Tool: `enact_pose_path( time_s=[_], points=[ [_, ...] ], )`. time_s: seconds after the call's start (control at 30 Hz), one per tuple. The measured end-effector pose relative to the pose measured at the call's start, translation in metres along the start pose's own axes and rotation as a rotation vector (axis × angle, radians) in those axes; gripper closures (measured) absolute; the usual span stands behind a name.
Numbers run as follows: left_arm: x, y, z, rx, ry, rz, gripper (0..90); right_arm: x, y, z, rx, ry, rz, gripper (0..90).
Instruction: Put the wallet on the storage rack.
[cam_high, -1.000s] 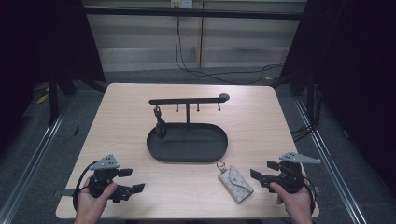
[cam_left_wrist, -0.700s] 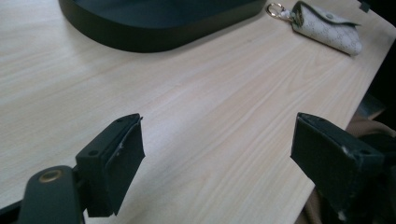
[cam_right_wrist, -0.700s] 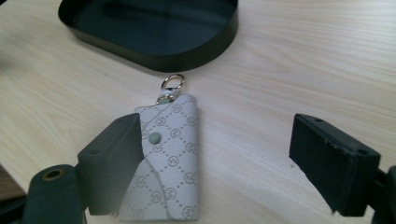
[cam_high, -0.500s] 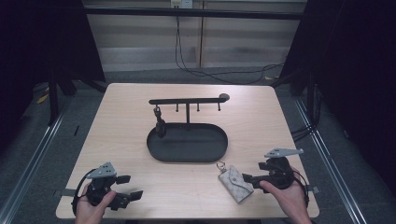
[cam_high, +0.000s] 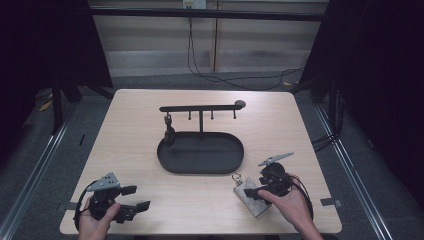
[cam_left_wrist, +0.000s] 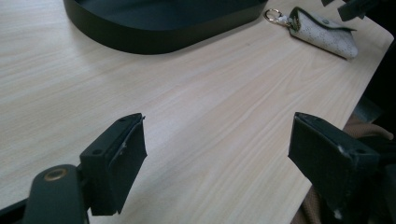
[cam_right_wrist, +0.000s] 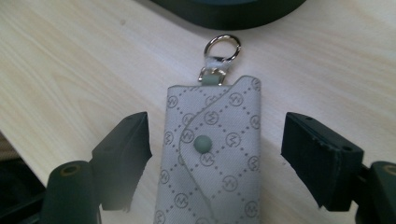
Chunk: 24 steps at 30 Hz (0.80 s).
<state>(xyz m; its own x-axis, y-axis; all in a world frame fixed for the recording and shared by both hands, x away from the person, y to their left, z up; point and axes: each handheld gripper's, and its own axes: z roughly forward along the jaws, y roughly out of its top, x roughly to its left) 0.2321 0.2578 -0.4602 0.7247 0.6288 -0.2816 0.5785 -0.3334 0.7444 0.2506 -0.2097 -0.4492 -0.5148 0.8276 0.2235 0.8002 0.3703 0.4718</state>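
Left gripper: its two black jaws rise from the bottom edge, spread wide apart, with nothing between them but bare wood.
Counter: pale wood grain, running diagonally across the frame.
Tray: dark, oval, low-walled, at the top, resting on the counter.
Key pouch: grey-white with a printed pattern, lying flat near the upper right, just beside the tray's end; a metal ring at its tip points toward the tray.
Right gripper: dark parts at the top right corner, just above the pouch; its state cannot be told here.
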Motion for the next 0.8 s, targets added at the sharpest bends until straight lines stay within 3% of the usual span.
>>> enact_pose_path(
  time_s=[0.17,0.43,0.7,0.8],
  points=[
    [0.001,0.000,0.000,-0.004,-0.004,-0.006,18.7,0.002,0.005,0.002,0.039,-0.001,-0.005,26.0],
    [0.002,0.000,0.002,0.010,-0.009,-0.007,18.7,0.004,0.014,0.011,0.165,-0.032,-0.031,23.9],
    [0.001,0.000,0.004,0.022,-0.017,-0.002,18.7,0.004,0.017,0.018,0.216,-0.039,-0.030,23.6],
    [0.002,0.000,0.003,0.005,-0.030,-0.013,18.6,0.005,0.018,0.020,0.241,-0.043,-0.040,23.6]
  ],
)
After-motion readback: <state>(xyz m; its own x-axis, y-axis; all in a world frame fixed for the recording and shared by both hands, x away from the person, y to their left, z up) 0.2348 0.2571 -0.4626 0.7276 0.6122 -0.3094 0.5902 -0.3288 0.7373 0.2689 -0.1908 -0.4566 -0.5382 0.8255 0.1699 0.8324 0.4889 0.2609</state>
